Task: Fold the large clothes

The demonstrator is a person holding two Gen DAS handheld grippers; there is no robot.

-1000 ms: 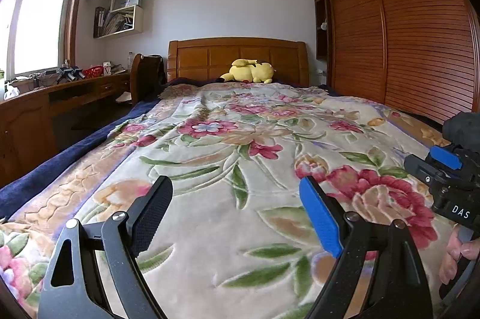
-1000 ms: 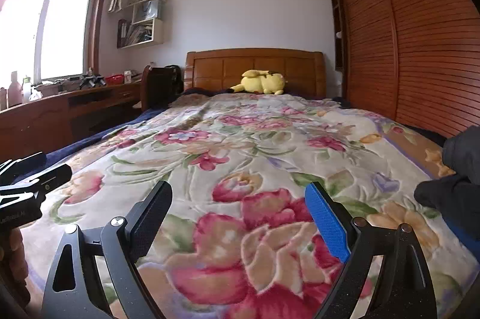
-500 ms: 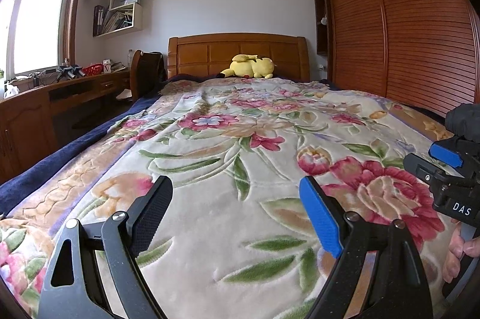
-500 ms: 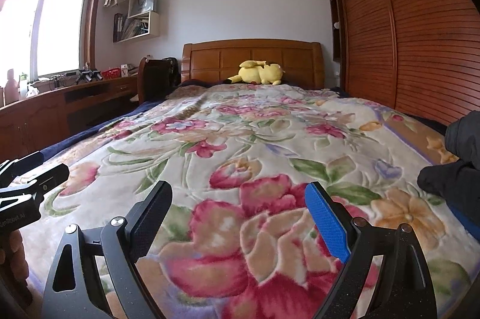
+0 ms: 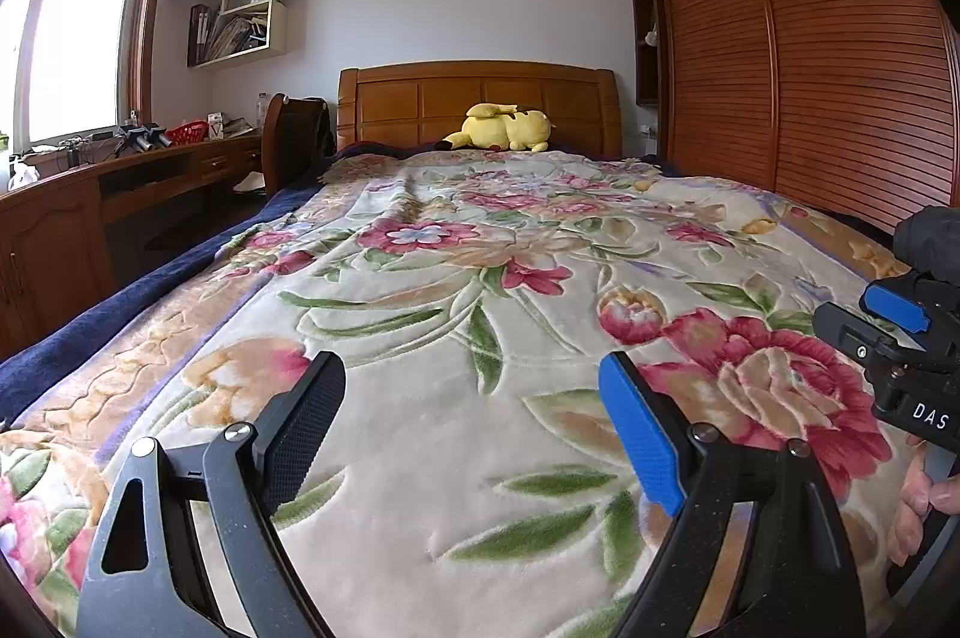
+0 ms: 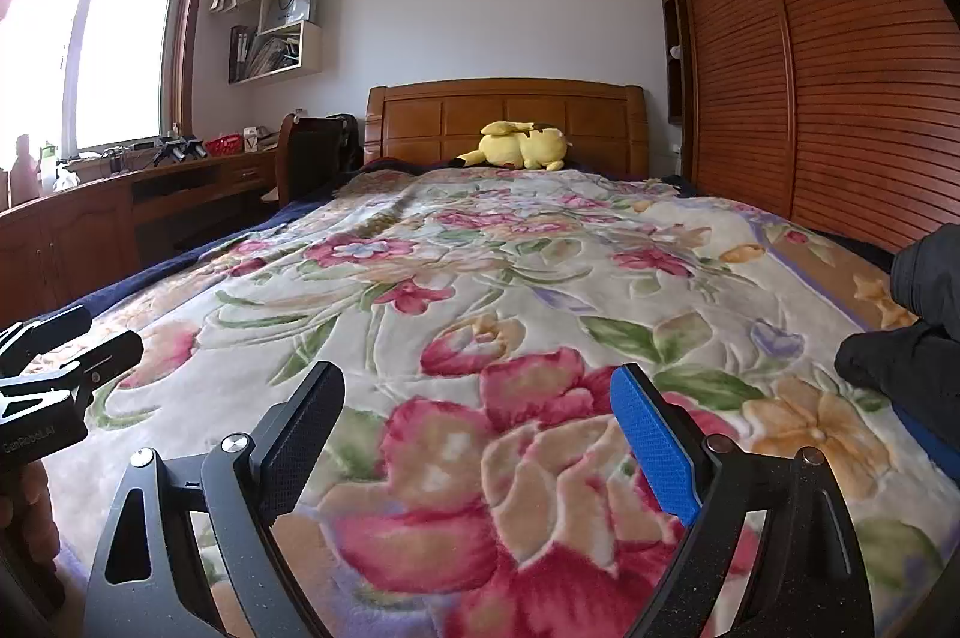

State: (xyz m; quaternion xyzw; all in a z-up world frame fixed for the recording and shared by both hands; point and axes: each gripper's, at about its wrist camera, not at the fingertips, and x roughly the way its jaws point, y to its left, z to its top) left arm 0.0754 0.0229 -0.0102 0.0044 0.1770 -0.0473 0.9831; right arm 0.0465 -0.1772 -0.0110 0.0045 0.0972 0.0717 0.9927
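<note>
A dark garment [image 6: 918,332] lies bunched at the bed's right edge, just right of my right gripper; a bit of it shows in the left wrist view [image 5: 930,242]. My left gripper [image 5: 474,398] is open and empty, low over the floral blanket [image 5: 468,290] near the foot of the bed. My right gripper [image 6: 477,407] is open and empty, low over the same blanket [image 6: 480,278]. The right gripper shows at the right edge of the left wrist view [image 5: 900,332]. The left gripper shows at the left edge of the right wrist view [image 6: 54,368].
A yellow plush toy [image 5: 504,135] lies by the wooden headboard [image 5: 474,98]. A wooden desk [image 5: 120,194] and a chair [image 5: 294,140] stand along the left. A slatted wardrobe [image 5: 810,56] runs along the right. A window [image 6: 90,38] is at the left.
Both grippers have dropped lower over the blanket and tilted up a little, so the headboard sits lower in view. Both stay open and empty.
</note>
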